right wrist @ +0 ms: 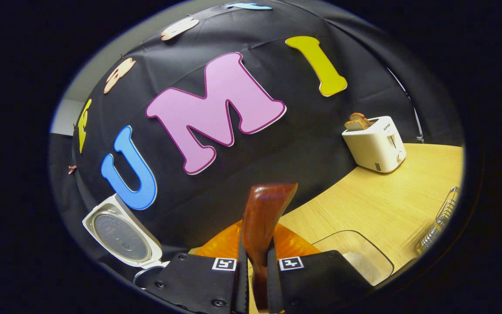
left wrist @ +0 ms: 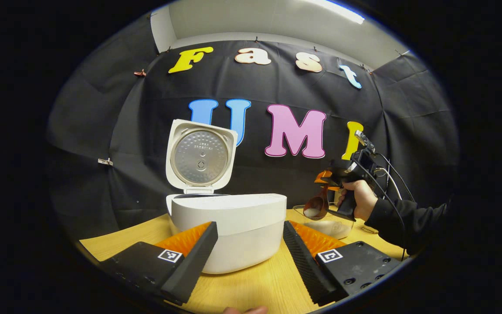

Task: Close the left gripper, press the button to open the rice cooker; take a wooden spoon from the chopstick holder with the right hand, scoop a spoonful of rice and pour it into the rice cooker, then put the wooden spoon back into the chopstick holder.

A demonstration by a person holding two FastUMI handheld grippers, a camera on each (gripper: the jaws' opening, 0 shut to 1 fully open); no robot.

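While left hand-held gripper gapes | right hand-held gripper clamps wooden spoon

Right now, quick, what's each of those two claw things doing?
Left gripper: fingers open, holding nothing, with the rice cooker ahead of it.
Right gripper: fingers shut on the wooden spoon handle.

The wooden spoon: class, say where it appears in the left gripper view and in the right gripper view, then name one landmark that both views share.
Left gripper view: the wooden spoon is at right of centre, its bowl holding rice, over a clear container, held by the right hand-held gripper.
Right gripper view: its handle rises at bottom centre, clamped between the fingers.
Shared landmark: the rice cooker's open lid.
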